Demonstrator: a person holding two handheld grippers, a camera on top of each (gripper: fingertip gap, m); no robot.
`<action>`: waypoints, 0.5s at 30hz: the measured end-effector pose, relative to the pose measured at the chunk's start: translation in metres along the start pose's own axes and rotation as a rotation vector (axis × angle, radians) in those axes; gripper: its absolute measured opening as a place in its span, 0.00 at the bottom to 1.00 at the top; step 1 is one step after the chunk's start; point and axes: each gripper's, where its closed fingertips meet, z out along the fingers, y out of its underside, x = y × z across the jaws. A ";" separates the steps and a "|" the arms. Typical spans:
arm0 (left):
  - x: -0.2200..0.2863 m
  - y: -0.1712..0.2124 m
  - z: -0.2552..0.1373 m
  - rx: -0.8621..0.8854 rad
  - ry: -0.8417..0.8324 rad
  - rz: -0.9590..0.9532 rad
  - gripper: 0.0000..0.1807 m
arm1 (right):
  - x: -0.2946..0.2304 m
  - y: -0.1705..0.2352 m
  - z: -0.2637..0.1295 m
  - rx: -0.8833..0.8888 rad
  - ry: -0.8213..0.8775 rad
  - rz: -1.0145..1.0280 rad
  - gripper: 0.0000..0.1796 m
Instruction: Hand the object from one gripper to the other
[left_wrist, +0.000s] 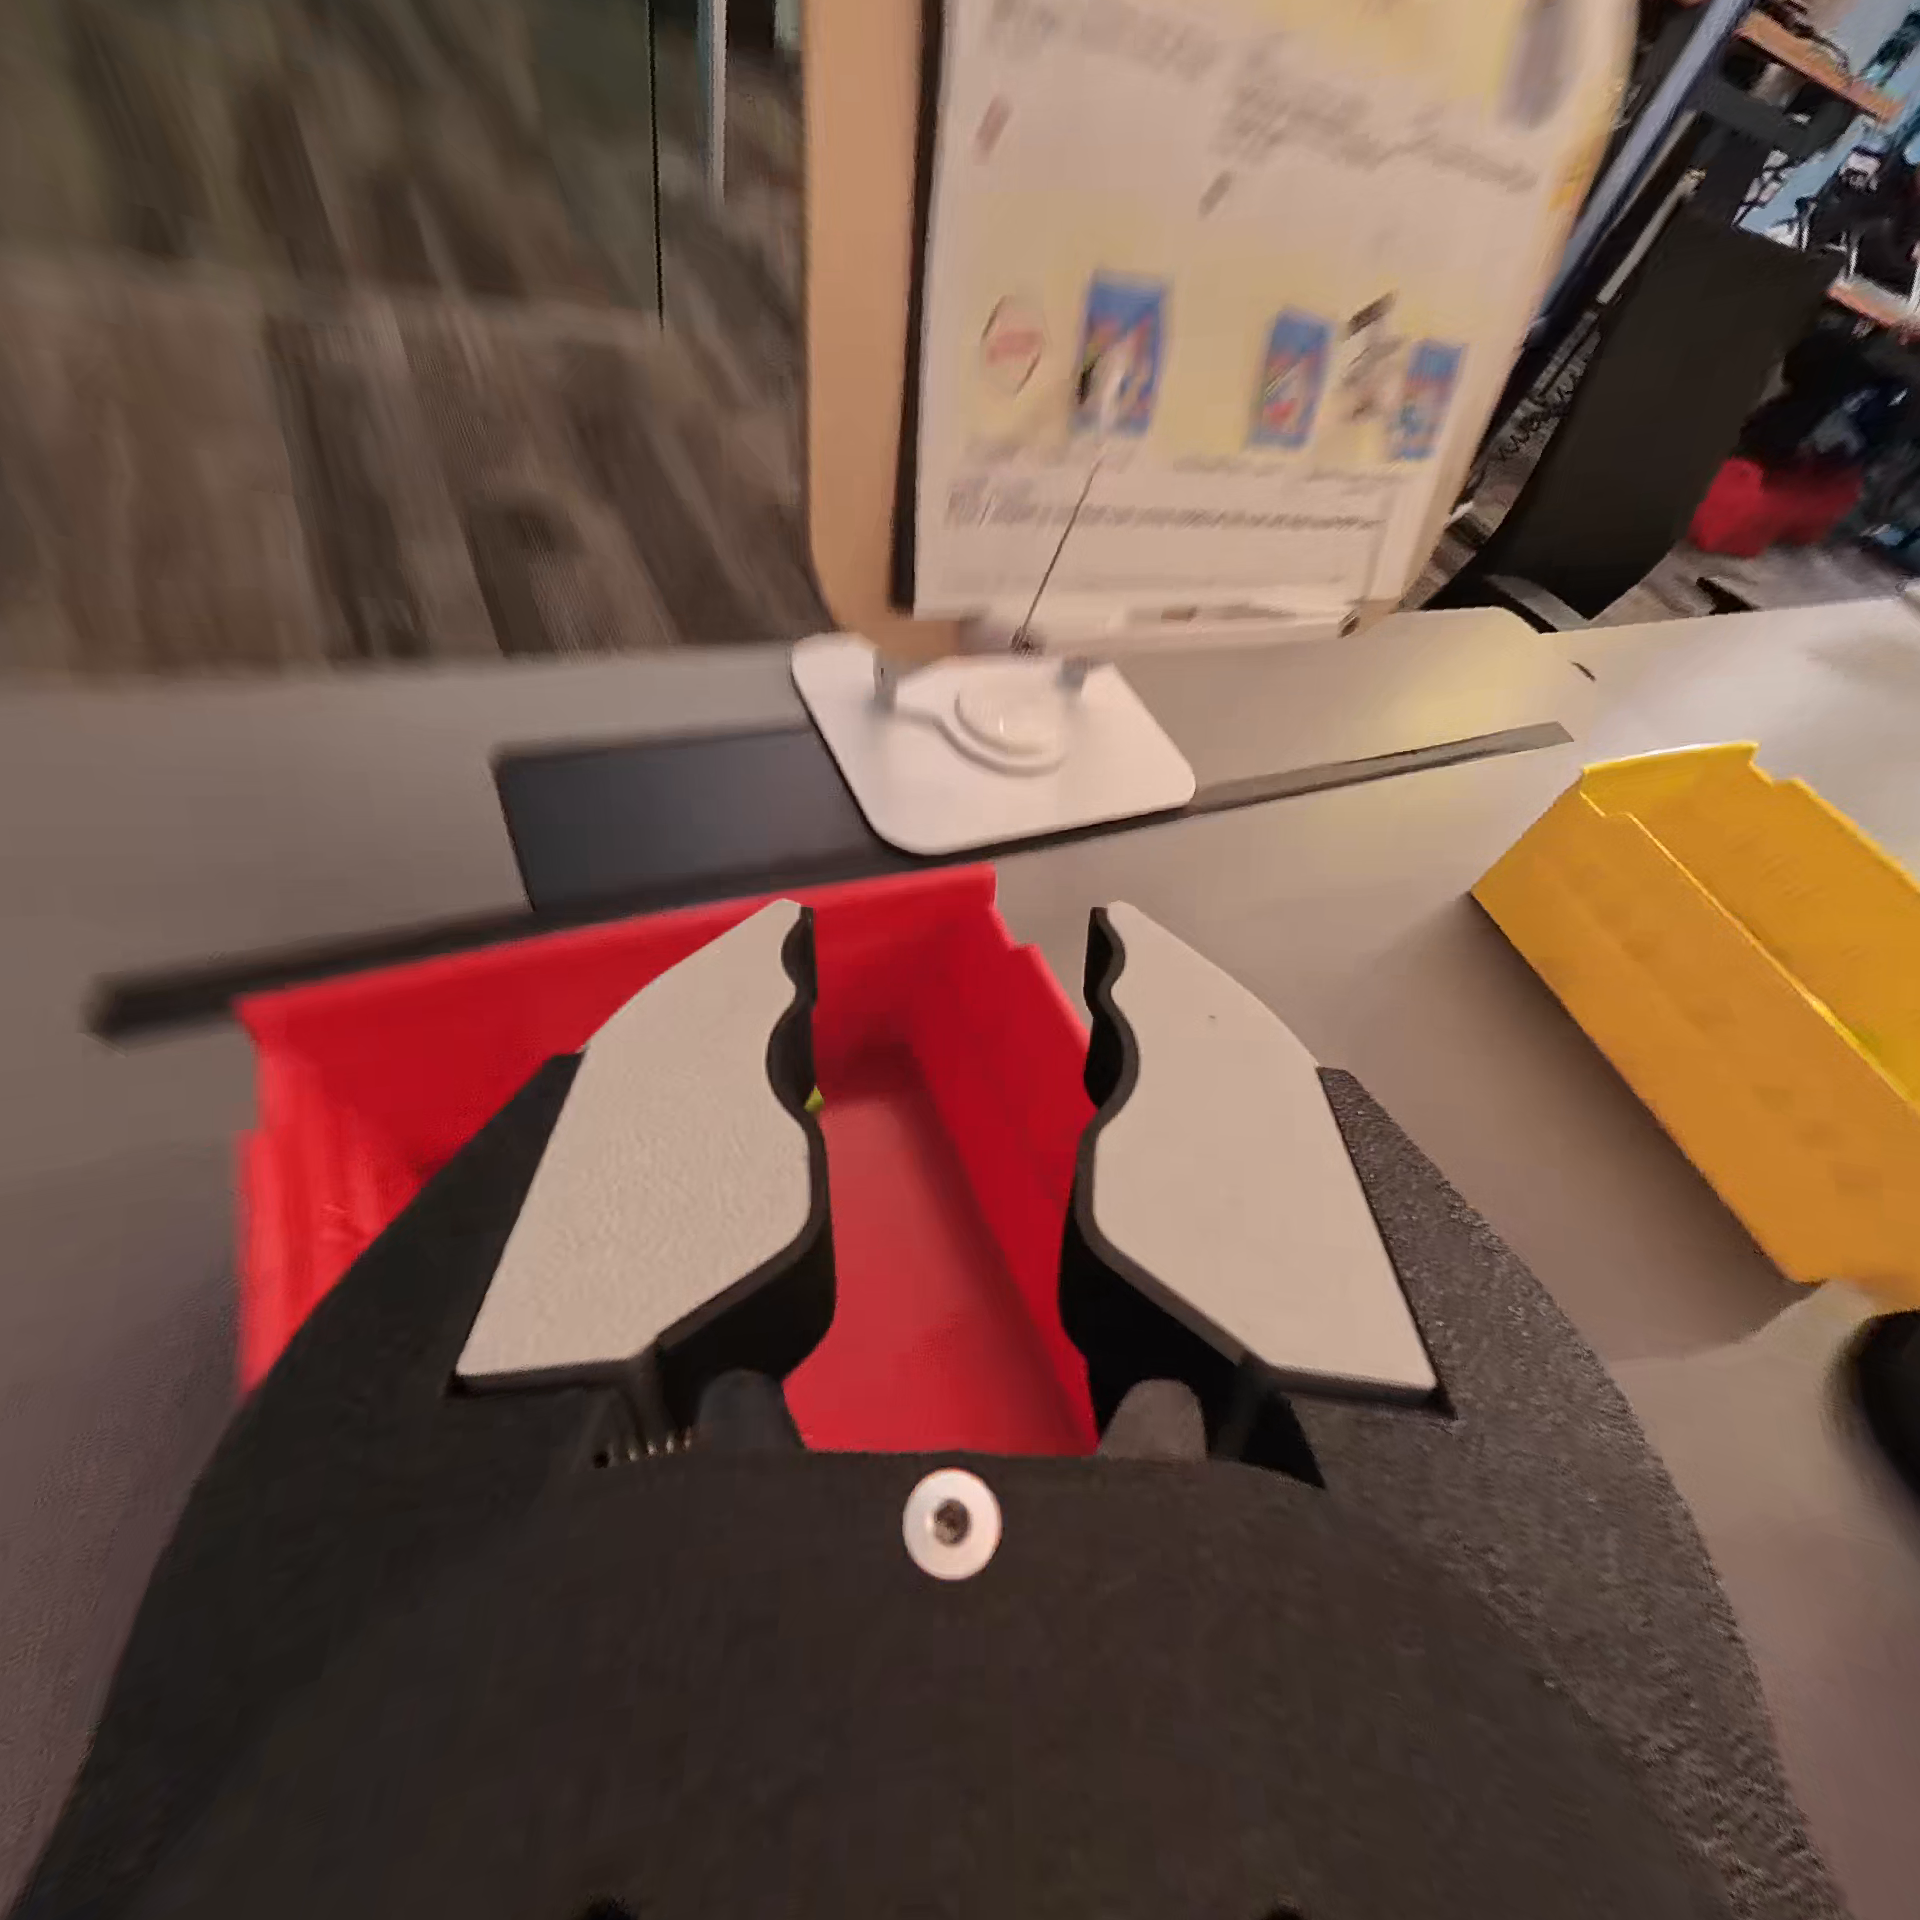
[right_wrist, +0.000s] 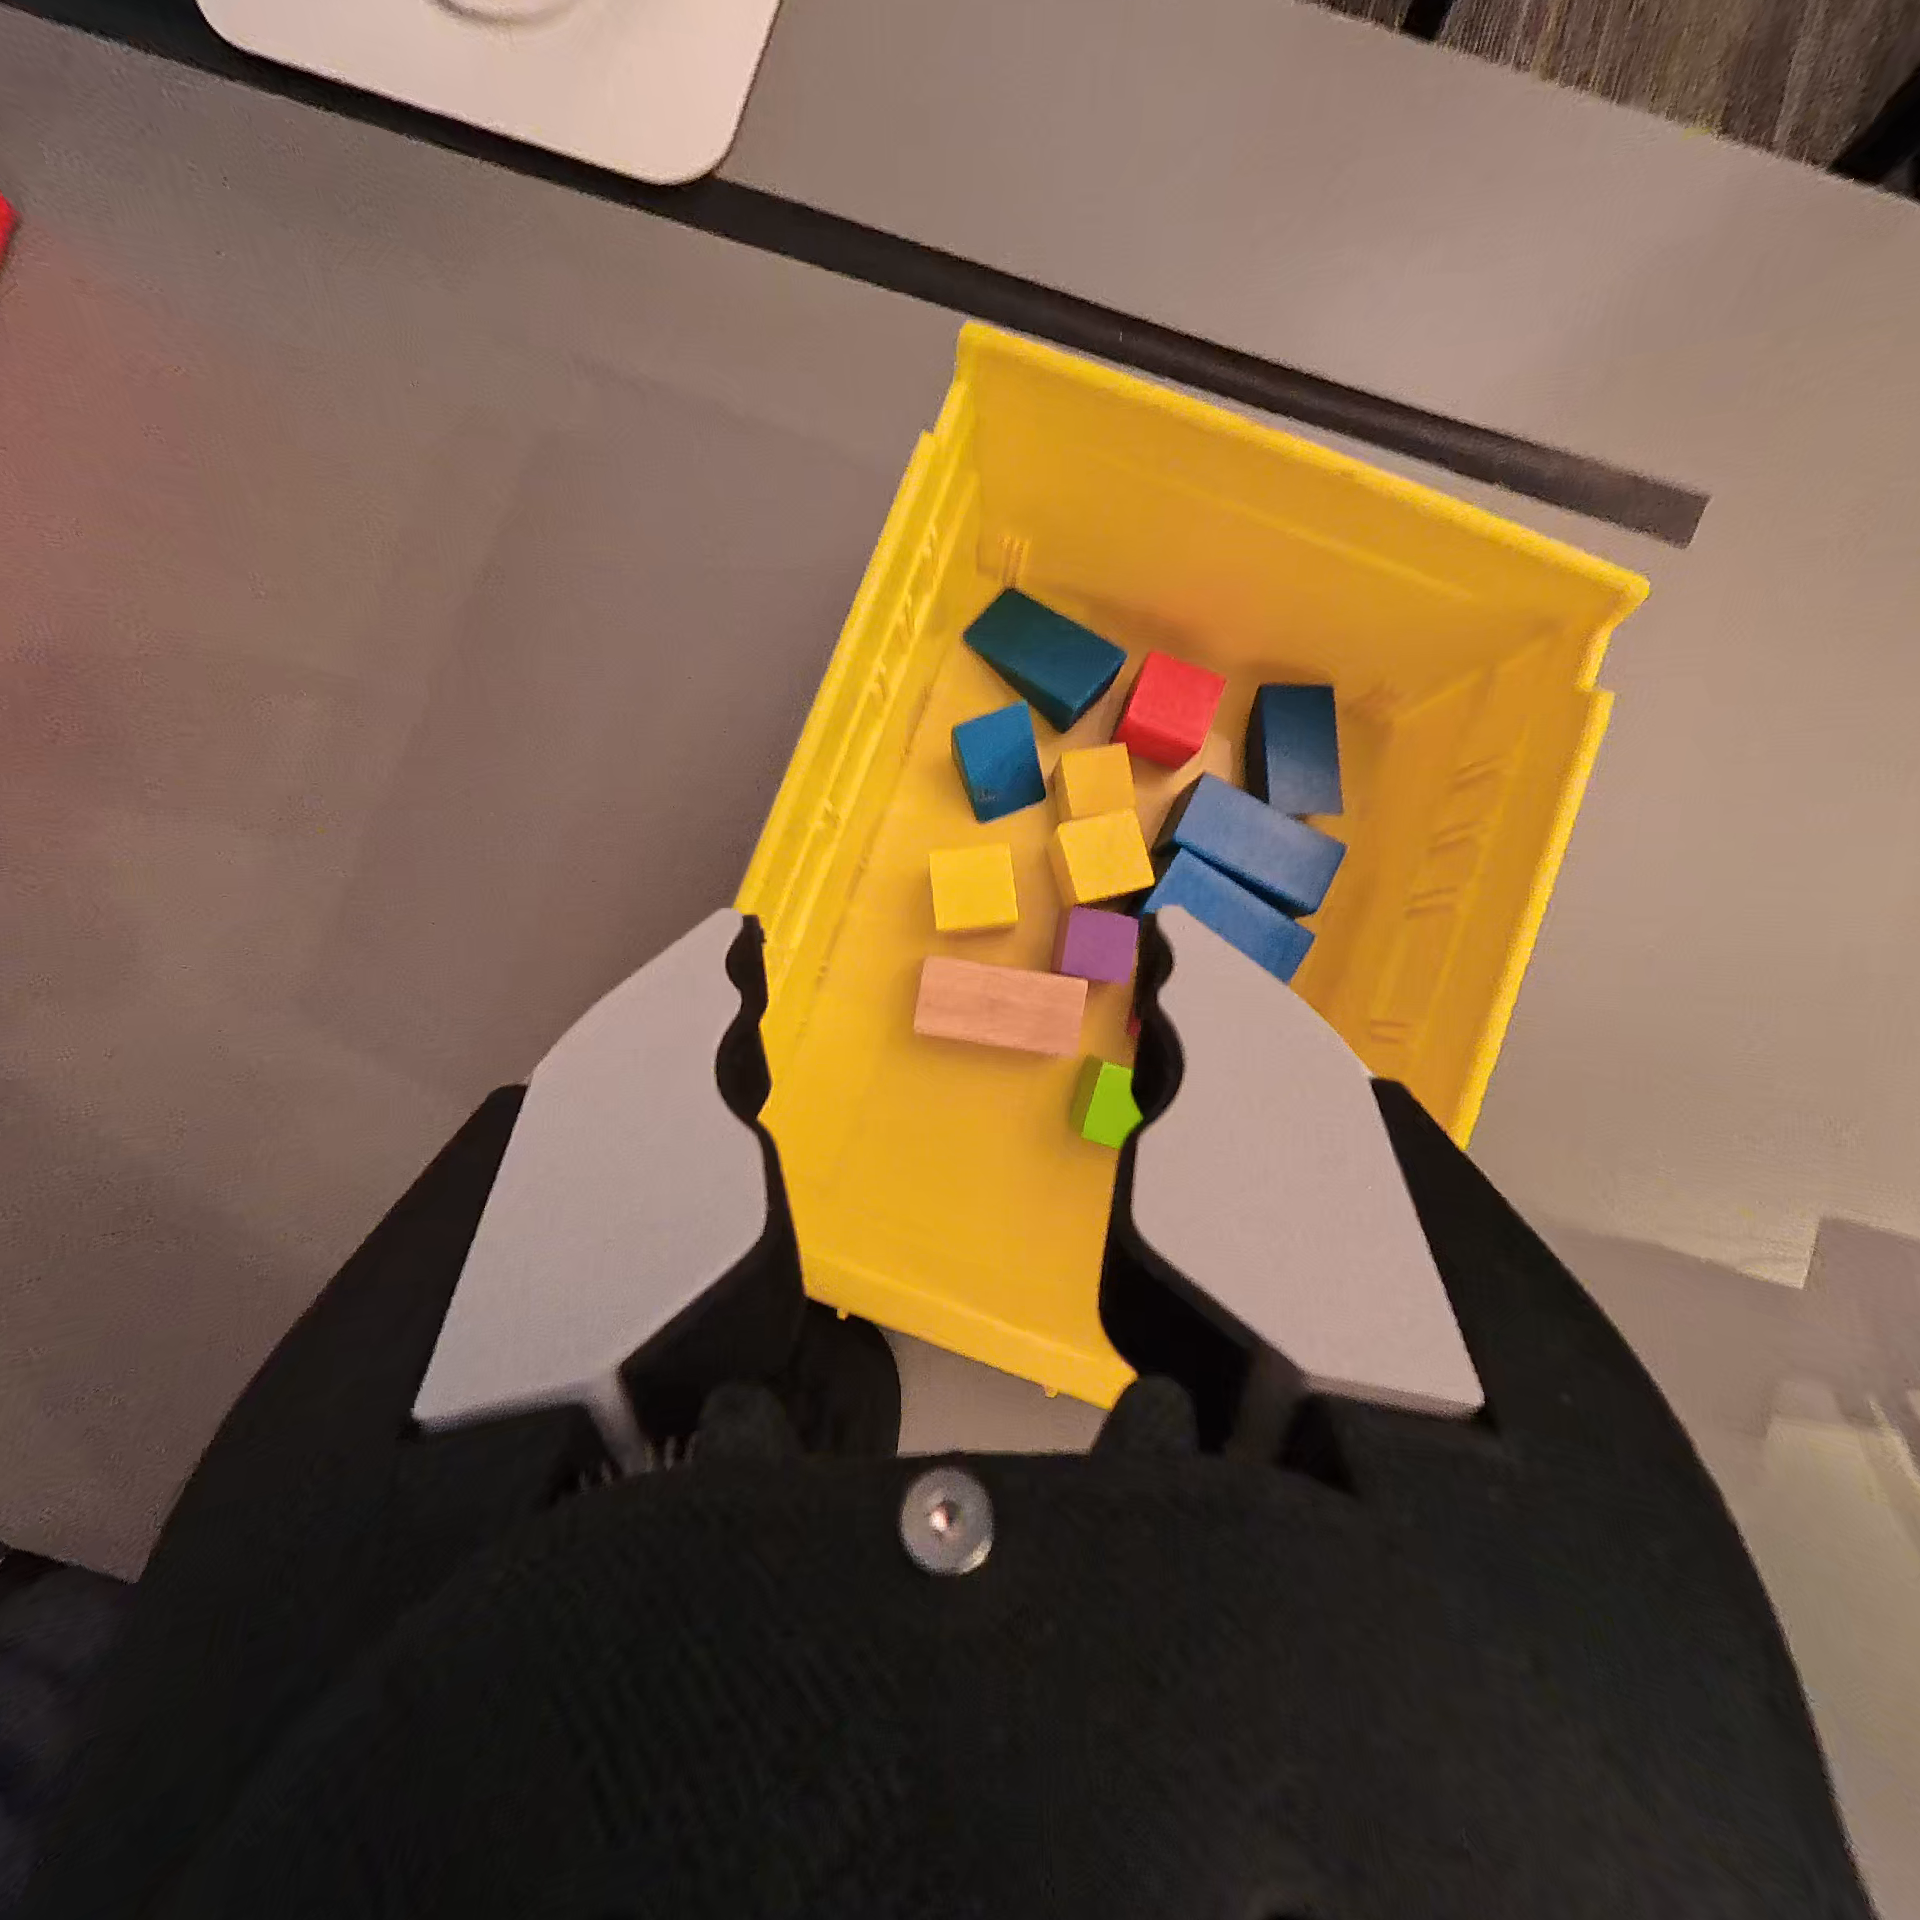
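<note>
Left wrist view. The left gripper (left_wrist: 948, 977) hangs with its jaws apart and nothing between them, low over the open red bin (left_wrist: 935, 1174) at frame centre. A sliver of yellow-green (left_wrist: 814, 1099) shows beside the left finger inside the bin; what it is cannot be told. The gripper's empty, spread posture suits a receiver waiting for a handover, judged from the task. The grey bench (left_wrist: 1299, 935) carries a black strip (left_wrist: 727, 914) across mid-frame, a white stand base (left_wrist: 987, 748) beyond it holding a printed sign (left_wrist: 1195, 312), and the yellow bin (left_wrist: 1714, 987) at the right edge. Blurred carpet fills the upper left; cluttered shelving shows at upper right.

Right wrist view. The right gripper (right_wrist: 945, 940) is likewise spread and empty, pointing down into the yellow bin (right_wrist: 1195, 499) at frame centre, probably to select an object. The candidates lie loose on the bin floor: blue blocks (right_wrist: 1257, 842), a red cube (right_wrist: 1172, 709), yellow cubes (right_wrist: 1101, 857), a purple cube (right_wrist: 1096, 943), a plain wooden block (right_wrist: 1000, 1006) and a green cube (right_wrist: 1107, 1101) touching the right finger's inner edge. No object is yet grasped.
</note>
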 end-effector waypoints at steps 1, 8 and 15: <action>-0.005 0.008 0.010 -0.026 -0.003 -0.025 0.27 | -0.001 -0.002 -0.001 0.010 -0.004 -0.004 0.39; -0.049 0.074 0.066 -0.269 -0.221 0.037 0.39 | -0.002 -0.006 0.001 0.023 -0.007 -0.017 0.38; -0.046 0.097 0.083 -0.361 -0.163 0.382 0.35 | 0.002 -0.004 0.002 0.019 -0.014 -0.010 0.38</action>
